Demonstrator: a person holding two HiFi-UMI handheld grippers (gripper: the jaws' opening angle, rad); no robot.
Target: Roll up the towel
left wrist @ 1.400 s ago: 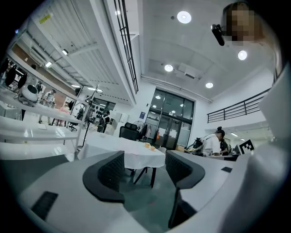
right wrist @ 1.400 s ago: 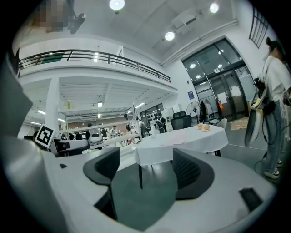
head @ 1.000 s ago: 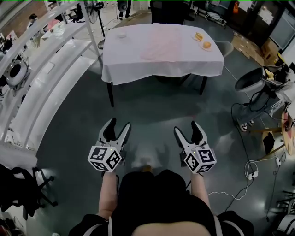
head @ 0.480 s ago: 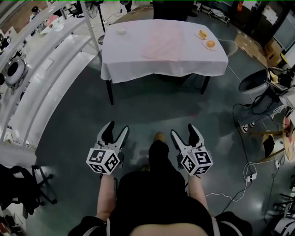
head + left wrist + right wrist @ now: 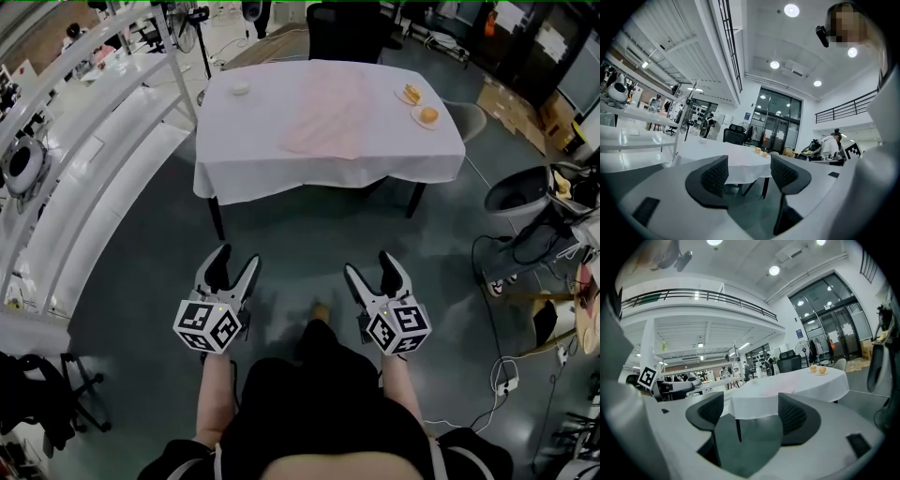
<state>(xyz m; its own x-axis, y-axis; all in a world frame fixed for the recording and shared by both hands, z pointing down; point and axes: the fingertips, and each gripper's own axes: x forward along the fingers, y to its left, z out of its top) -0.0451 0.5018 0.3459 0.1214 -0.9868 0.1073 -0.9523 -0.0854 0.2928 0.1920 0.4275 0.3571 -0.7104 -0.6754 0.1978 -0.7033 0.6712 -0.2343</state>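
A pale pink towel (image 5: 328, 111) lies spread flat on a table with a white cloth (image 5: 244, 150), far ahead in the head view. The same table (image 5: 797, 387) shows in the right gripper view and the table (image 5: 740, 161) shows small in the left gripper view. My left gripper (image 5: 235, 266) is held low over the grey floor, open and empty. My right gripper (image 5: 371, 270) is beside it, also open and empty. Both are well short of the table.
Two plates with orange food (image 5: 419, 103) sit at the table's far right, a small white bowl (image 5: 241, 88) at its far left. A black chair (image 5: 342, 28) stands behind. White shelving (image 5: 84, 159) runs along the left; a bin and cables (image 5: 525, 211) lie to the right.
The table has come closer and lower in the head view as the person walks toward it. Both grippers stay open in the same pose.
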